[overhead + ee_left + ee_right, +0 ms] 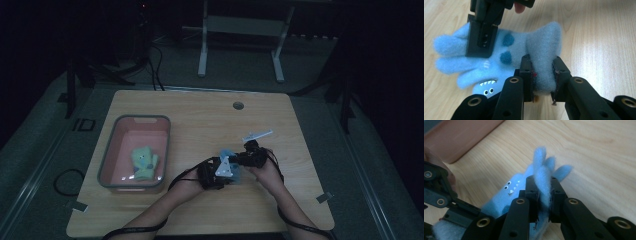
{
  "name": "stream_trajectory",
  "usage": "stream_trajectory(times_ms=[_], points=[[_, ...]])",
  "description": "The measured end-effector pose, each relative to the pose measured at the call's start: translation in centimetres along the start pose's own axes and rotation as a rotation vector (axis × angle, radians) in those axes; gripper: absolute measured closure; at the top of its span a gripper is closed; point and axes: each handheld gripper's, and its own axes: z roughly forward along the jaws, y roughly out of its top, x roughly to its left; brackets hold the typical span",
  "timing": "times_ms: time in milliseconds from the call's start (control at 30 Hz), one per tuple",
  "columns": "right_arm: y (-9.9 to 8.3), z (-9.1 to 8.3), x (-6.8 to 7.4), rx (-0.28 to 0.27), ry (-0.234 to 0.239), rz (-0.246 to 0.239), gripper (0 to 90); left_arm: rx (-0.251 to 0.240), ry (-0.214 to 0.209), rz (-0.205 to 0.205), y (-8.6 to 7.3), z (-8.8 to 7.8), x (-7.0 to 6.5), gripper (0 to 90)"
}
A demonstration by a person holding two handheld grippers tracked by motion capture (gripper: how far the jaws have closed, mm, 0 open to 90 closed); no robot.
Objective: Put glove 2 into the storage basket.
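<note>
Fluffy light-blue glove with a monster face (506, 53) held just above the light wooden table (200, 115), right of the pink plastic bin (112, 150) holding a green glove (144, 162). Left gripper (543, 75) clamped on its cuff, right gripper (544, 192) pinching its fingers

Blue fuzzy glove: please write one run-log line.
object: blue fuzzy glove | left gripper: shut on it | right gripper: shut on it
</note>
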Motion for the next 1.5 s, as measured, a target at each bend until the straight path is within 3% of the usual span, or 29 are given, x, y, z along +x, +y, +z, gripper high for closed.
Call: stream_trajectory(times_ms=[533,700,1033,1500], points=[[3.5,-1.2,2.3,-0.056,0.046,-0.013,81.5,0.026,0.027,0.023,1.2,-4.4,0.8,75.7],[4.8,-1.2,3.1,-0.063,0.044,-0.045,81.5,0.037,0.036,0.021,1.4,-5.9,1.3,75.8],[7.1,-0.6,4.9,-0.074,0.068,-0.074,81.5,0.052,0.051,-0.003,0.5,-8.2,2.0,75.8],[10.3,2.0,7.9,-0.060,0.098,-0.126,81.6,0.086,0.100,-0.024,-1.5,-11.7,2.5,75.8]])
